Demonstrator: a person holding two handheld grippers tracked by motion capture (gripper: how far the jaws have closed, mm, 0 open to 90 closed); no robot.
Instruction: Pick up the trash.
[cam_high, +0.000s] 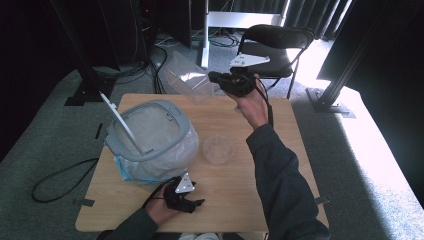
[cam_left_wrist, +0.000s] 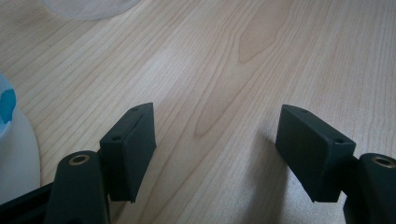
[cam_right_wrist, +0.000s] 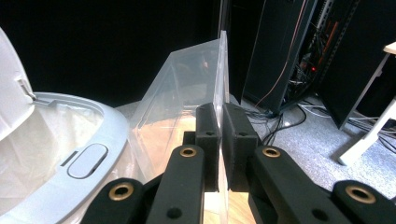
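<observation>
**Tipping the clear box toward the bin**

The right gripper (cam_high: 218, 77) is pinching one wall of the clear plastic box (cam_high: 189, 75) between jaws pressed tight together, holding it lifted and tilted beyond the far edge of the counter (cam_high: 280, 145), just beside the open bin (cam_high: 150, 131) with its plastic liner. The left gripper (cam_high: 192, 204) is resting low near the counter's front edge, jaws spread and holding nothing. A small clear bowl (cam_high: 218, 149) is sitting between them. To do this well, I judge the grip should stay firm on the thin wall while the box's open mouth is being swung over the bin's rim.
</observation>
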